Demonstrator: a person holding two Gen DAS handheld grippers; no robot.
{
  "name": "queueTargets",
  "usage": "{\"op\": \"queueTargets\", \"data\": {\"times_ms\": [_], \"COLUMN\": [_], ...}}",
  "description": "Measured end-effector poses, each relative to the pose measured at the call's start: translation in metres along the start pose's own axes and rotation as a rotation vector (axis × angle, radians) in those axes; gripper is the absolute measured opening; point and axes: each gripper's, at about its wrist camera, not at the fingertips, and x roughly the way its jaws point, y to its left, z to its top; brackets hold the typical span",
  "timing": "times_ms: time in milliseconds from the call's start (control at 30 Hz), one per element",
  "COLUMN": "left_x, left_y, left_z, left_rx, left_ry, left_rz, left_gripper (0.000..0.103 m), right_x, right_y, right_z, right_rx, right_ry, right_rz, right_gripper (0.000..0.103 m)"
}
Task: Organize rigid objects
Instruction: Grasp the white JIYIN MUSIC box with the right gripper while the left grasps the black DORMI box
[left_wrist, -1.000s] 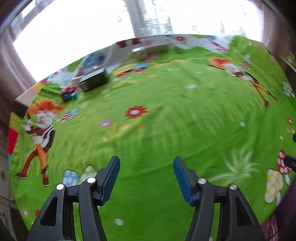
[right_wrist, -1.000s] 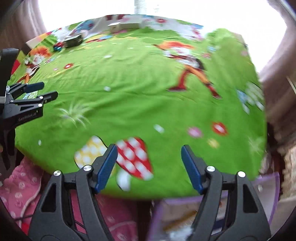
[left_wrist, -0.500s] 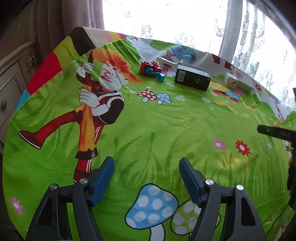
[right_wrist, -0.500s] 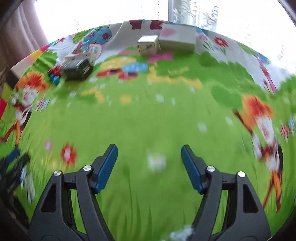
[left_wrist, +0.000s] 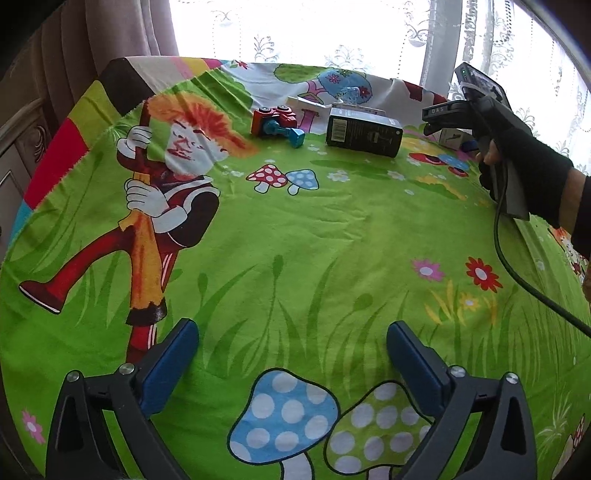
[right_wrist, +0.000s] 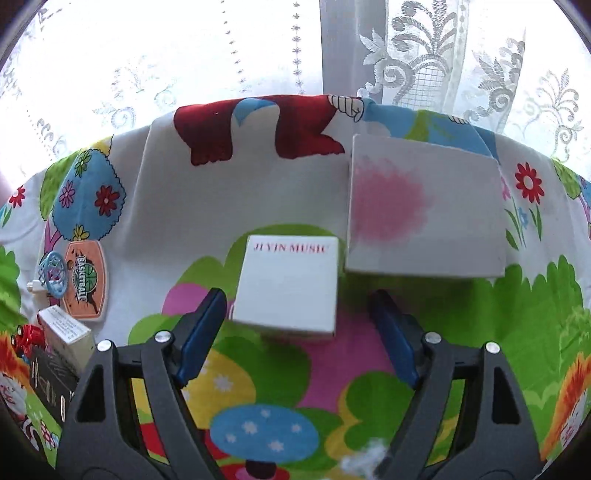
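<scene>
My left gripper (left_wrist: 291, 334) hovers over the green cartoon cloth (left_wrist: 332, 240); its jaws are opening wide with nothing between them. Far ahead lie a red toy car with a blue part (left_wrist: 275, 120), a black box (left_wrist: 364, 134) and a small white box (left_wrist: 306, 105). My right gripper (right_wrist: 297, 295) is open at the cloth's far edge. A white box printed "JI YIN MUSIC" (right_wrist: 288, 288) sits partly between its fingers, with the pads not pressing it. A larger white box with a pink blot (right_wrist: 424, 214) stands just behind, to the right.
An orange basketball badge (right_wrist: 85, 284) and a blue hoop toy (right_wrist: 53, 275) lie at the left of the right wrist view. A gloved hand (left_wrist: 532, 177) holds the right gripper, its cable (left_wrist: 517, 280) trailing over the cloth. Lace curtains (right_wrist: 443, 74) hang behind the far edge.
The left gripper's view swung to the cloth's left part and its jaws spread much wider. The right gripper swept from the near edge across the cloth to the white boxes at the far edge.
</scene>
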Motion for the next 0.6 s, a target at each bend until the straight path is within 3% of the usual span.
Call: {"op": "queueTargets", "data": {"times_ms": [67, 200, 333, 433, 500, 600], "left_x": [0.001, 0.009, 0.023, 0.041, 0.054, 0.067], "left_y": [0.0, 0.002, 0.004, -0.016, -0.034, -0.049], "left_z": [0.001, 0.015, 0.05, 0.088, 0.115, 0.147], "left_rx": [-0.002, -0.051, -0.283, -0.391, -0.443, -0.594], "left_ry": [0.004, 0.052, 0.08, 0.071, 0.044, 0.037], "left_rz": [0.0, 0.004, -0.111, -0.12, -0.084, -0.078], "left_gripper": [0.103, 0.103, 0.103, 0.103, 0.103, 0.103], "right_x": [-0.009, -0.035, -0.065, -0.08, -0.083, -0.081], "right_y": [0.004, 0.0, -0.014, -0.021, -0.024, -0.024], "right_z": [-0.008, -0.047, -0.091, -0.112, -0.114, -0.118], "right_rx": [-0.066, -0.191, -0.264, -0.276, -0.267, -0.256], "right_ry": [-0.013, -0.012, -0.024, -0.046, -0.045, -0.042], "right_rz": [-0.009, 0.074, 0.116, 0.132, 0.14, 0.147], "right_gripper": [0.045, 0.044, 0.044, 0.045, 0.045, 0.045]}}
